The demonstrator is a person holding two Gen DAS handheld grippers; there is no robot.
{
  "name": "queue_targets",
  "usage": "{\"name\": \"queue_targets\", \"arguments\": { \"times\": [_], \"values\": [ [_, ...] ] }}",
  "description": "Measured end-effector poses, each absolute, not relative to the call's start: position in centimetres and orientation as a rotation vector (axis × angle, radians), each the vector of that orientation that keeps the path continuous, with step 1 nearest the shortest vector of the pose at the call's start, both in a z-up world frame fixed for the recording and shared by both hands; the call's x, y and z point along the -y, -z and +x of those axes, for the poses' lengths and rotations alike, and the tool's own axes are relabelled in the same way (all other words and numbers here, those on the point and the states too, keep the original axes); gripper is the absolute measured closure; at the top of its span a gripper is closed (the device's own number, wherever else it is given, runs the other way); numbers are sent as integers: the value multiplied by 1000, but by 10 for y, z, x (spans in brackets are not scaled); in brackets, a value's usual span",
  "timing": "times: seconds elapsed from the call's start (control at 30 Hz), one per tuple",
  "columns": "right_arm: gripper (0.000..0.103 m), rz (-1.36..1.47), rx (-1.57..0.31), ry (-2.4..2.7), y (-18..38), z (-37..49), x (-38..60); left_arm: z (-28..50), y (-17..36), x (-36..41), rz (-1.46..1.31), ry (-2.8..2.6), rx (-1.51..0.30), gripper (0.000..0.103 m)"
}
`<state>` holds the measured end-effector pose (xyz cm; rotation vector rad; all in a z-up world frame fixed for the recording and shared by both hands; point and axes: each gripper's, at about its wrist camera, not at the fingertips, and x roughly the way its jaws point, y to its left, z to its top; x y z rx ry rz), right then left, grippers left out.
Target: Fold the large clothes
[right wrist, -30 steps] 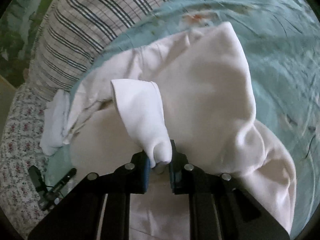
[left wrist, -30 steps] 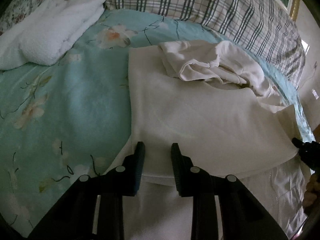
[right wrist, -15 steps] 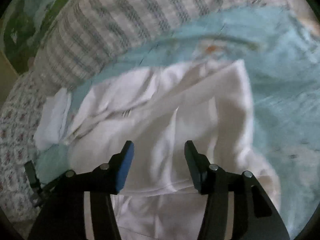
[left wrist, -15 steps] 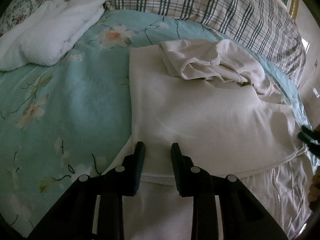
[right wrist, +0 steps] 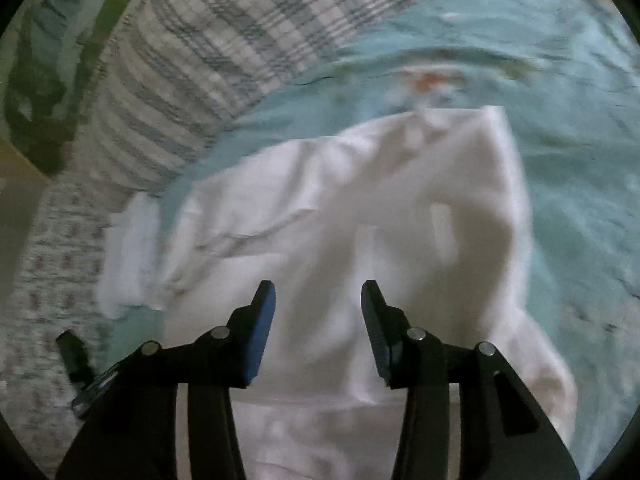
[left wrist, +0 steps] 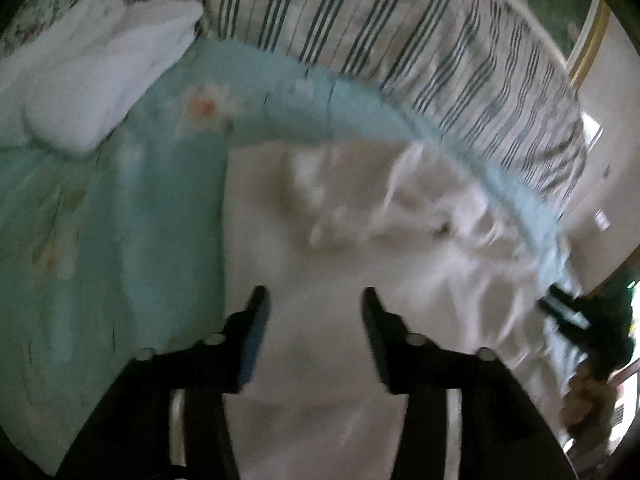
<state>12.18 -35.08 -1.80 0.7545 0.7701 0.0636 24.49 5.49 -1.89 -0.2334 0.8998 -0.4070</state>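
Observation:
A large cream-white garment point(left wrist: 360, 248) lies partly folded on the teal floral bedsheet point(left wrist: 120, 220), with bunched folds at its far end. It also shows in the right wrist view point(right wrist: 360, 208). My left gripper point(left wrist: 314, 304) is open and empty, hovering over the garment's near part. My right gripper point(right wrist: 318, 300) is open and empty above the garment's near edge. The right gripper also shows at the right edge of the left wrist view point(left wrist: 572, 316). Both views are motion-blurred.
A white fluffy towel point(left wrist: 92, 80) lies at the far left of the bed. A striped plaid pillow point(left wrist: 400, 40) runs along the back and also shows in the right wrist view point(right wrist: 224, 52). A small white cloth point(right wrist: 128, 248) lies left of the garment.
My right gripper let go of the garment fold it held and opened. My left gripper opened wider and moved forward over the garment.

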Motion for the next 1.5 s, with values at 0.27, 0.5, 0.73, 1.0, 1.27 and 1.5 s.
{"name": "queue_targets", "arguments": {
  "times": [0.27,0.5,0.73,1.0,1.27,1.5],
  "values": [
    [38,822,-811,-290,-6,225,304,335,9,-65,-415,458,-986,44],
    [35,946,-987,-396,5,326,274,380,36,-60,-431,458,-1086,43],
    [78,924,-1153,-254,44,388,253,380,50,-38,-360,505,-1098,46],
    [101,829,-875,-364,-7,311,274,338,35,-26,-361,628,-1069,41],
    [101,748,-855,-378,-2,189,314,290,38,2,-443,816,-1124,30],
    [101,803,-929,-278,48,152,344,266,54,20,-489,865,-1202,30]
  ]
}}
